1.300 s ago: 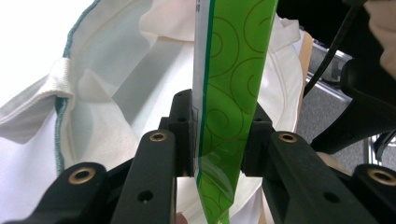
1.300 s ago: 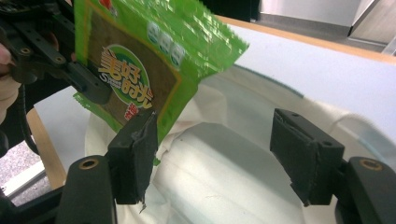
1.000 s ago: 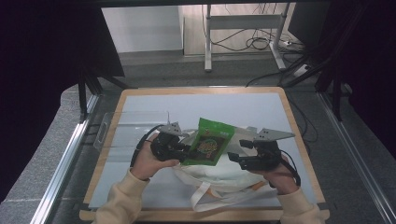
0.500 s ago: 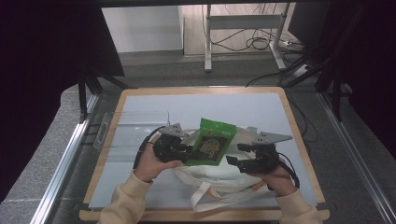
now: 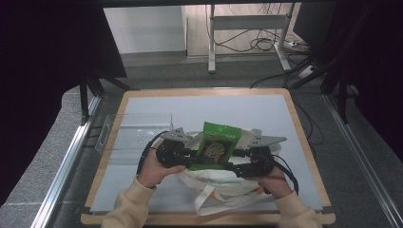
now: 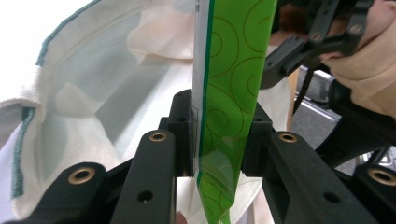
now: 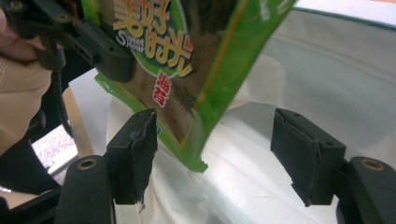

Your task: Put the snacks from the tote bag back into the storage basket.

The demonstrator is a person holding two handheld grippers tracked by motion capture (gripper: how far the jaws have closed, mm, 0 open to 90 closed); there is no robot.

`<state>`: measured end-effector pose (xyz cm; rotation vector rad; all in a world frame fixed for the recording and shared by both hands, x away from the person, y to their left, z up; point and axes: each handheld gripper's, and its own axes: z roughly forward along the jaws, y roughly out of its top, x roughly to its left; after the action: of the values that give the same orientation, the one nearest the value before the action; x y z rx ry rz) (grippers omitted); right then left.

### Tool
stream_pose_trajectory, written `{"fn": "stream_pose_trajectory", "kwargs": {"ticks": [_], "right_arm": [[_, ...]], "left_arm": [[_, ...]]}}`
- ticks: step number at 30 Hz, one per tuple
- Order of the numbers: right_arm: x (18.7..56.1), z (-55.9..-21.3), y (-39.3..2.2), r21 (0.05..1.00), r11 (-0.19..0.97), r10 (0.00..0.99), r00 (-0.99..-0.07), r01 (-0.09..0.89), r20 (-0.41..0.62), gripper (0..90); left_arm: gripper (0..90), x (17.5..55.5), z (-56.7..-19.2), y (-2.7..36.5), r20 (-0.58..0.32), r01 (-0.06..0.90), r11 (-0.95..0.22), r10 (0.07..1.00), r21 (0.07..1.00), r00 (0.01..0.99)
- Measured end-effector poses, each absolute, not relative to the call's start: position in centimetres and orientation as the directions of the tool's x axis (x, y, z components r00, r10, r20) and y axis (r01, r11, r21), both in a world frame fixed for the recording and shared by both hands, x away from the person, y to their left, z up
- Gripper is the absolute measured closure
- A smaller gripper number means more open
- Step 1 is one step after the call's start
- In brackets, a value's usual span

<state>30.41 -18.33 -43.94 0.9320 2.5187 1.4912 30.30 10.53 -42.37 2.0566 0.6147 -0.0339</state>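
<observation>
From the high view I see my left gripper (image 5: 186, 157) and right gripper (image 5: 239, 161) flanking a green snack packet (image 5: 216, 146) above a white cloth bag (image 5: 223, 183) near the table's (image 5: 142, 107) near edge; in the left gripper view, my jaws pinch the packet's (image 6: 229, 93) edge; in the right gripper view, my jaws stand spread, the packet's (image 7: 187, 60) corner between them, untouched.

The right hand-held gripper (image 5: 236, 160) has edged a little toward the green packet (image 5: 216, 146), which now stands slightly more upright over the white bag (image 5: 223, 183), its lower edge between the gripper's open jaws.
</observation>
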Motion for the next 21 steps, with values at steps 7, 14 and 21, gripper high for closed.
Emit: {"fn": "stream_pose_trajectory", "kwargs": {"ticks": [7,14,21], "right_arm": [[30.6,-44.6,-17.3,0.82,0.363,0.482,-0.842,0.443,0.241,37.4],[30.7,-44.7,-17.2,0.839,0.328,0.441,-0.856,0.435,0.271,52.4],[31.1,-44.8,-17.9,0.834,0.306,0.426,-0.85,0.458,0.31,63.2]], "left_arm": [[71.7,30.2,-42.0,10.3,-0.268,0.422,-0.409,0.383,0.809,0.884],[71.2,30.5,-42.6,10.0,-0.266,0.426,-0.43,0.383,0.796,0.884],[68.9,30.9,-43.1,9.9,-0.252,0.419,-0.45,0.384,0.789,0.888]]}}
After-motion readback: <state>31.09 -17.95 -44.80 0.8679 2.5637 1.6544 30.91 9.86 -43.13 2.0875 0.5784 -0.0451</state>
